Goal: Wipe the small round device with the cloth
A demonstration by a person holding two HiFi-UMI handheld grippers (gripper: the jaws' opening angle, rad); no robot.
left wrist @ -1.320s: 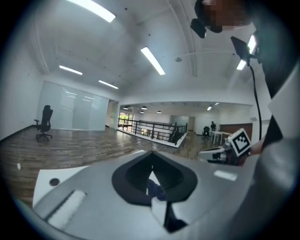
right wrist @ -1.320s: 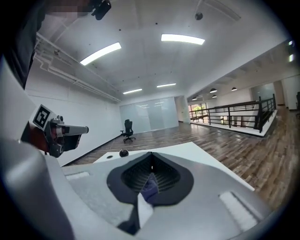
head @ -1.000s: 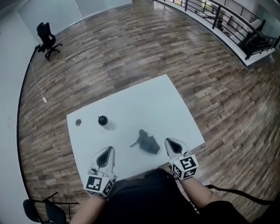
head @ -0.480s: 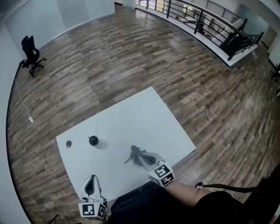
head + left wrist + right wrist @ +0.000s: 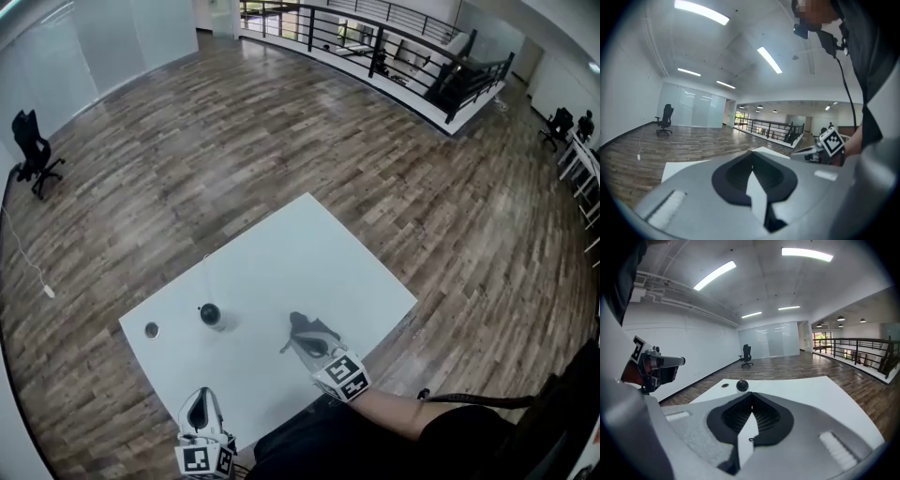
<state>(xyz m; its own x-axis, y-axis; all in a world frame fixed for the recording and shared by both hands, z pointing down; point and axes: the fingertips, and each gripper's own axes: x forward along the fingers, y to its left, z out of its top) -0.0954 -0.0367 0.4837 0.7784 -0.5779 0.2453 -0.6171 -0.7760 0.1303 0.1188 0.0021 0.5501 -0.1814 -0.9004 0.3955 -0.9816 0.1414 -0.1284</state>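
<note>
Brought R gripper (image 5: 315, 347) over crumpled dark grey cloth (image 5: 300, 323), lower centre; pulled L gripper (image 5: 200, 409) back to bottom left.
Clenched on nothing at both, so no grip on cloth yet; left small round black device (image 5: 210, 314) unwiped on white table (image 5: 309, 244), left of cloth, apart.

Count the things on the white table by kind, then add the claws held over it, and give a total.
Cloth: 1
Round black device: 1
Small flat disc: 1
Claws: 2, the left claw and the right claw
Total: 5
</note>
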